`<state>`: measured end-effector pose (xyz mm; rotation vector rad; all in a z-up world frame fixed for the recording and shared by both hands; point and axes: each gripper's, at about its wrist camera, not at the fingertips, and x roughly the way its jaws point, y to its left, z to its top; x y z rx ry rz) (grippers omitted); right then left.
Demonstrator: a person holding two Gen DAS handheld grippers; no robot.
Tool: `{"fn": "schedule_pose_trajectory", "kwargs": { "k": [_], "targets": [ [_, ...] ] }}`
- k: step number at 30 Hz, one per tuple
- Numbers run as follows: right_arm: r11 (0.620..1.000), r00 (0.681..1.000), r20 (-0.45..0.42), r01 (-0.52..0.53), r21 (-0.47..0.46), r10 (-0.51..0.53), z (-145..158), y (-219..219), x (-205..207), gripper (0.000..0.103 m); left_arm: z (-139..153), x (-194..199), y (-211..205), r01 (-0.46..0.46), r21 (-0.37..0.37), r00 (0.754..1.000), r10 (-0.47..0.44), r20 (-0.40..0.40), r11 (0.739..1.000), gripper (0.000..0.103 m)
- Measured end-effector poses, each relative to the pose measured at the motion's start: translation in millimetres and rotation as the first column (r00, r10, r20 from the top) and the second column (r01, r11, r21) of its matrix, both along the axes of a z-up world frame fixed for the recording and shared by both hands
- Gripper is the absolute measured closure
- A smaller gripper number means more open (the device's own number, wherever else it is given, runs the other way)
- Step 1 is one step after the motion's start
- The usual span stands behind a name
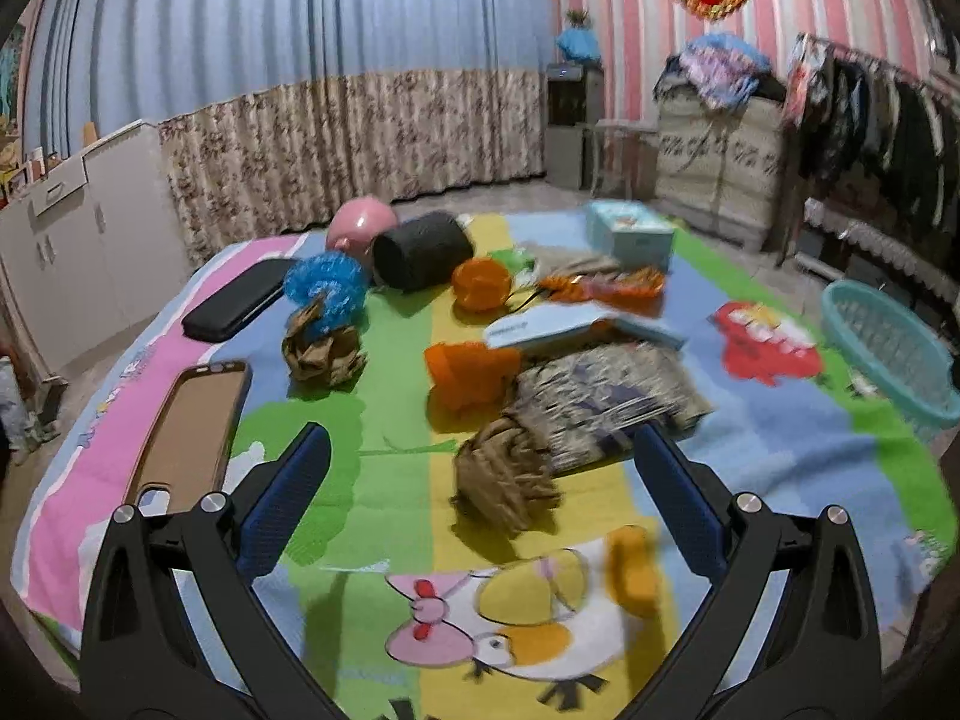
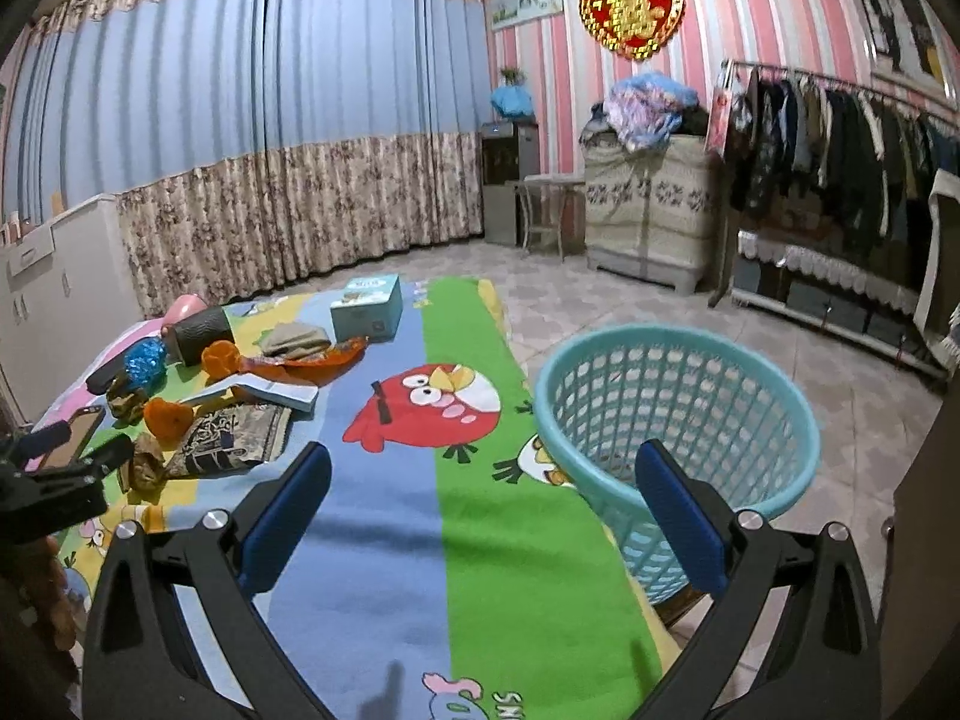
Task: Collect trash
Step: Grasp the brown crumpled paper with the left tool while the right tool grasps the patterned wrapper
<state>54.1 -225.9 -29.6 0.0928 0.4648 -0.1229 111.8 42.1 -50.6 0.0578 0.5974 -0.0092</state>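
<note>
cartoon blanket, teal basket beside, striped wall

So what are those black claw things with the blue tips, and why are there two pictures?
Each one is a hand-held gripper: a person holds one in each hand, and a small camera on it looks forward along its two fingers. One picture comes from the left hand-held gripper, the other from the right hand-held gripper. Both are open and hold nothing. Below them is a bright cartoon blanket with clutter on it: crumpled brown paper, orange wrappers, a blue box and a phone case. The blue basket beside the blanket probably takes the trash.
</note>
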Motion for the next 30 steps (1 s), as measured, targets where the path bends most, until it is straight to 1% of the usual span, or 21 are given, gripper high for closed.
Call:
{"fn": "schedule_pose_trajectory", "kwargs": {
  "k": [2, 3, 5, 6, 7, 8, 9, 10, 11, 12, 14, 16, 18, 21, 23, 27, 30],
  "targets": [
    [1.000, 0.999, -0.034, 0.013, -0.027, -0.014, -3, 3, 6, 0.004, -6, 7, 2, 0.001, -0.004, 1.000, -0.001, -0.030, 1.000, 0.005],
    [0.999, 0.998, -0.068, 0.012, -0.045, -0.015, -5, 6, 12, 0.004, -9, 11, 4, 0.008, -0.015, 0.999, -0.009, -0.054, 1.000, 0.006],
    [0.999, 0.996, -0.087, 0.023, -0.049, -0.027, -7, 8, 15, 0.004, -14, 17, 5, 0.029, -0.037, 0.996, -0.031, -0.080, 0.999, 0.011],
    [0.999, 0.996, -0.088, 0.023, -0.041, -0.027, -6, 8, 16, 0.004, -16, 19, 4, 0.042, -0.042, 0.995, -0.045, -0.093, 0.998, 0.018],
    [1.000, 0.996, -0.091, 0.013, -0.024, -0.015, -6, 9, 18, 0.004, -17, 22, 3, 0.052, -0.047, 0.993, -0.057, -0.104, 0.998, 0.026],
    [1.000, 0.995, -0.097, 0.001, -0.013, -0.003, -5, 10, 20, 0.004, -19, 24, 4, 0.060, -0.054, 0.991, -0.066, -0.117, 0.997, 0.031],
    [1.000, 0.994, -0.105, -0.008, -0.008, 0.007, -5, 12, 23, 0.004, -20, 27, 5, 0.067, -0.066, 0.988, -0.076, -0.132, 0.996, 0.038],
    [1.000, 0.994, -0.111, -0.012, -0.011, 0.010, -5, 15, 26, 0.004, -22, 29, 7, 0.077, -0.087, 0.985, -0.089, -0.146, 0.993, 0.047],
    [1.000, 0.993, -0.117, -0.017, -0.014, 0.016, -5, 17, 29, 0.004, -23, 30, 8, 0.083, -0.102, 0.983, -0.098, -0.154, 0.991, 0.051],
    [1.000, 0.992, -0.125, -0.027, -0.015, 0.025, -6, 20, 32, 0.004, -24, 31, 8, 0.091, -0.121, 0.980, -0.110, -0.166, 0.988, 0.061],
    [0.999, 0.987, -0.152, -0.052, -0.007, 0.050, -9, 28, 43, 0.004, -24, 31, 10, 0.096, -0.137, 0.978, -0.119, -0.169, 0.986, 0.061],
    [0.997, 0.983, -0.168, -0.073, 0.002, 0.072, -11, 39, 52, 0.004, -21, 27, 10, 0.101, -0.129, 0.980, -0.121, -0.159, 0.986, 0.062],
    [0.996, 0.980, -0.175, -0.092, 0.000, 0.091, -12, 50, 60, 0.004, -15, 23, 13, 0.104, -0.104, 0.983, -0.118, -0.137, 0.989, 0.062],
    [0.992, 0.974, -0.191, -0.127, 0.009, 0.126, -13, 66, 75, 0.004, -2, 19, 27, 0.098, -0.107, 0.989, -0.109, -0.098, 0.989, 0.062],
    [0.990, 0.967, -0.210, -0.142, 0.010, 0.141, -16, 79, 88, 0.004, 8, 20, 39, 0.076, -0.100, 0.994, -0.083, -0.069, 0.992, 0.062],
    [0.984, 0.947, -0.271, -0.172, 0.037, 0.176, -29, 105, 118, 0.005, 17, 25, 59, 0.039, -0.075, 0.998, -0.042, -0.039, 0.996, 0.062],
    [0.982, 0.924, -0.333, -0.184, 0.040, 0.187, -46, 123, 138, 0.006, 20, 27, 73, 0.020, -0.069, 0.999, -0.022, -0.027, 0.997, 0.062]
  ]
}}
